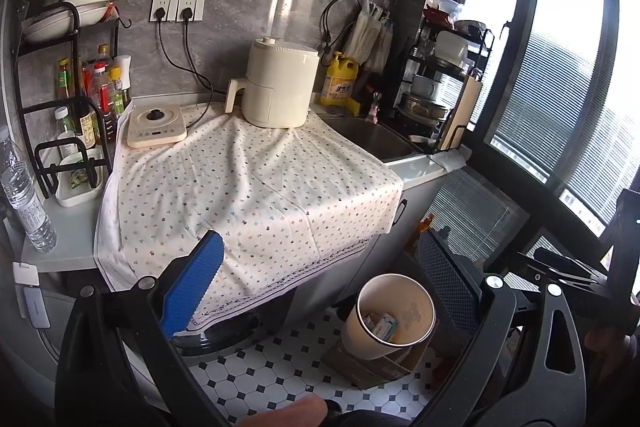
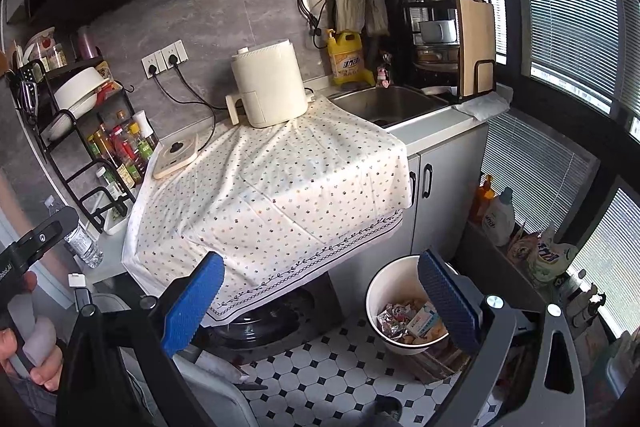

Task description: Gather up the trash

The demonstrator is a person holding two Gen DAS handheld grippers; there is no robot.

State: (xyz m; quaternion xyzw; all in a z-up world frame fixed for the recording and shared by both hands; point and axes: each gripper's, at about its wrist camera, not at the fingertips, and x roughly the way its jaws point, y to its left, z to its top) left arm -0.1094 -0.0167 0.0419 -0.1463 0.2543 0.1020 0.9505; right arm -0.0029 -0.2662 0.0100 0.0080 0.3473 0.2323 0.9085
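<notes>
The crumpled wrappers and small printed carton [image 2: 412,319] lie inside the round white plastic waste bin [image 2: 374,291], which stands on the black-and-white tiled floor [image 2: 320,367] at the foot of the grey cabinet [image 2: 444,187]. No loose rubbish shows on the dotted white cloth [image 2: 280,195] covering the counter. The bin sits low and right of both tools, nearer the right gripper [image 2: 320,303], whose blue pads are spread apart and empty. The left gripper [image 1: 320,291] is likewise released, holding nothing.
</notes>
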